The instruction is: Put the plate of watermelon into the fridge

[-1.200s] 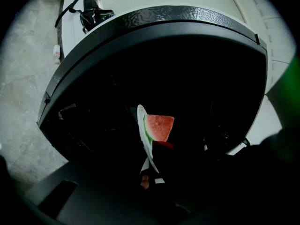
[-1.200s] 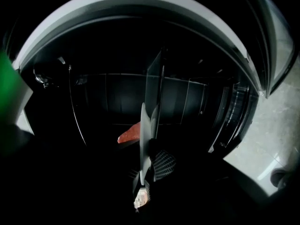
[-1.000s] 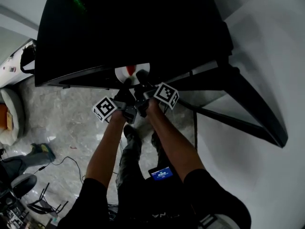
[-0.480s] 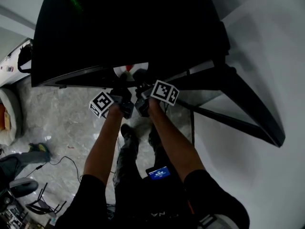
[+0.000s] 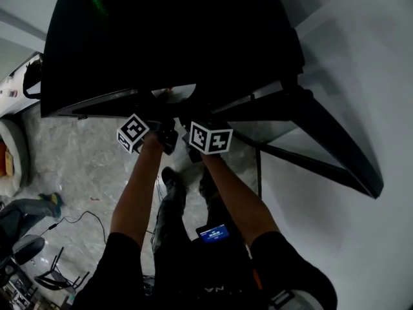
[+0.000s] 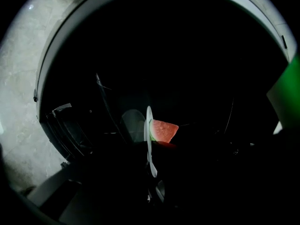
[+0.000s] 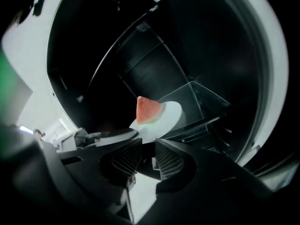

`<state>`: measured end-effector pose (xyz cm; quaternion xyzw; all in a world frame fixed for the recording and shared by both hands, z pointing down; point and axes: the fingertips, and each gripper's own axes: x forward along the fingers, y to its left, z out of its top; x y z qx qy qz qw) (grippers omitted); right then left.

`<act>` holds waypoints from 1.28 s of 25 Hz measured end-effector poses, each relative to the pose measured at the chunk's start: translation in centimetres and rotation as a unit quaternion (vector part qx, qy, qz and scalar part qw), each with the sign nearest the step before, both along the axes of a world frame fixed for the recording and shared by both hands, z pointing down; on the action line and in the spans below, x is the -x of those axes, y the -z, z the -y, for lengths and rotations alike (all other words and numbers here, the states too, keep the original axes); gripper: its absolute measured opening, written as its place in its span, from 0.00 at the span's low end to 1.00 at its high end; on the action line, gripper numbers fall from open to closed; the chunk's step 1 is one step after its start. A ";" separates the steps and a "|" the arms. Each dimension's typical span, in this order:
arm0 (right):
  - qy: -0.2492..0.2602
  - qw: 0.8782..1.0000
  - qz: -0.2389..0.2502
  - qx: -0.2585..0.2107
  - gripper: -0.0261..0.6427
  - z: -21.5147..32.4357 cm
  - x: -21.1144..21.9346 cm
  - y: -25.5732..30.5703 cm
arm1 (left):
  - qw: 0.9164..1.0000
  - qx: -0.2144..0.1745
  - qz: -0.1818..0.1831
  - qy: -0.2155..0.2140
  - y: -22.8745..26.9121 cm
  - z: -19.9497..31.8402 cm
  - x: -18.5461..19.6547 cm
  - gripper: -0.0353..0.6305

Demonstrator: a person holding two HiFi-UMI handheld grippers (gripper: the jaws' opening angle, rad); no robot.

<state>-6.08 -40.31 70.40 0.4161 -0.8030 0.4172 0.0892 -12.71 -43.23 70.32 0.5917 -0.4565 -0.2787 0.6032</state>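
Arms reach deeper into fridge (image 5: 161, 37). Left claw (image 6: 152, 184) pinches plate (image 6: 149, 139) of watermelon (image 6: 164, 131); right claw (image 7: 146, 161) slightly spread, empty. Insertion step; next, probably set plate down level, release.

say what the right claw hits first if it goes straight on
Probably the round white plate holding the red watermelon wedge, just ahead of the right claw; depth is unclear in the dark.

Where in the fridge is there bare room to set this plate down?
The glass shelf beyond the plate looks bare out to the dark fridge wall. Crowded: the plate's near rim, where the left tool grips it beside the right tool.
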 end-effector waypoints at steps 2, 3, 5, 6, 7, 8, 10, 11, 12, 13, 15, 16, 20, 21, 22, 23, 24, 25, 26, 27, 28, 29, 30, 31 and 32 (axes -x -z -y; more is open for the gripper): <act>0.007 1.000 -0.017 0.000 0.18 0.5 0.2 -0.1 | 1.000 0.000 0.000 -0.007 0.1 0.2 -0.1 0.10; 0.008 1.000 -0.025 -0.001 0.18 0.7 0.3 -0.1 | 1.000 -0.003 -0.001 -0.011 0.3 0.4 -0.1 0.10; 0.012 0.999 -0.038 -0.006 0.18 1.2 0.3 -0.2 | 1.000 -0.008 0.002 -0.018 0.4 0.9 -0.2 0.10; 0.012 0.999 -0.043 -0.009 0.18 1.5 0.3 -0.2 | 1.000 -0.010 0.009 -0.026 0.5 1.1 -0.2 0.10; 0.010 0.999 -0.046 -0.011 0.18 1.7 0.3 -0.2 | 0.999 -0.011 0.018 -0.038 0.6 1.2 -0.4 0.10; 0.007 0.999 -0.048 -0.012 0.18 2.0 0.2 -0.2 | 0.998 -0.010 0.029 -0.052 0.7 1.3 -0.5 0.11; 0.003 0.999 -0.051 -0.012 0.18 2.4 0.1 -0.3 | 0.995 -0.009 0.049 -0.082 0.8 1.4 -0.8 0.13; 0.001 0.999 -0.052 -0.011 0.18 2.5 0.0 -0.3 | 0.994 -0.007 0.057 -0.095 0.8 1.3 -1.0 0.13; 0.000 0.999 -0.051 -0.011 0.18 2.6 0.0 -0.4 | 0.992 -0.004 0.067 -0.108 0.7 1.2 -1.1 0.14; -0.001 0.999 -0.049 -0.010 0.18 2.8 -0.1 -0.4 | 0.990 -0.003 0.078 -0.119 0.7 1.2 -1.2 0.14; -0.004 0.999 -0.047 -0.008 0.18 3.0 -0.3 -0.5 | 0.986 -0.001 0.094 -0.136 0.6 0.9 -1.4 0.14; -0.005 0.999 -0.047 -0.007 0.18 3.1 -0.4 -0.6 | 0.985 0.003 0.093 -0.144 0.5 0.7 -1.6 0.14; -0.006 0.998 -0.054 -0.008 0.17 3.7 -0.7 -0.9 | 0.977 0.006 0.117 -0.177 0.1 -0.2 -2.6 0.16; -0.005 0.998 -0.057 -0.009 0.17 3.8 -0.7 -0.9 | 0.976 0.003 0.126 -0.178 0.1 -0.4 -2.8 0.16; -0.003 0.998 -0.059 -0.010 0.16 3.9 -0.7 -0.9 | 0.975 -0.001 0.135 -0.177 0.1 -0.6 -2.9 0.16; -0.001 0.998 -0.061 -0.012 0.16 3.9 -0.7 -0.9 | 0.974 -0.006 0.145 -0.176 0.1 -0.8 -2.9 0.16; 0.002 0.998 -0.063 -0.013 0.16 4.0 -0.6 -0.9 | 0.972 -0.014 0.158 -0.176 0.1 -1.0 -2.9 0.16; 0.005 0.998 -0.065 -0.016 0.16 4.1 -0.6 -0.9 | 0.968 -0.022 0.175 -0.178 0.2 -1.1 -3.0 0.16; 0.009 0.997 -0.068 -0.018 0.16 4.1 -0.6 -0.9 | 0.964 -0.031 0.195 -0.180 0.4 -1.2 -3.0 0.16; 0.014 0.997 -0.071 -0.020 0.16 4.1 -0.6 -0.9 | 0.957 -0.040 0.221 -0.183 0.6 -1.3 -3.0 0.16; 0.018 0.997 -0.074 -0.022 0.16 4.1 -0.7 -0.9 | 0.948 -0.046 0.252 -0.187 0.7 -1.3 -3.0 0.16; 0.022 0.996 -0.079 -0.024 0.16 4.1 -0.7 -0.9 | 0.936 -0.050 0.291 -0.192 0.7 -1.3 -2.8 0.16; 0.025 0.996 -0.083 -0.026 0.16 4.1 -0.6 -0.9 | 0.920 -0.050 0.335 -0.198 0.5 -1.3 -2.5 0.16; 0.030 0.995 -0.088 -0.029 0.16 4.0 -0.6 -0.9 | 0.901 -0.048 0.378 -0.205 0.4 -1.2 -2.1 0.16; 0.034 0.995 -0.092 -0.032 0.16 4.0 -0.6 -0.9 | 0.881 -0.045 0.420 -0.214 0.1 -1.1 -1.7 0.16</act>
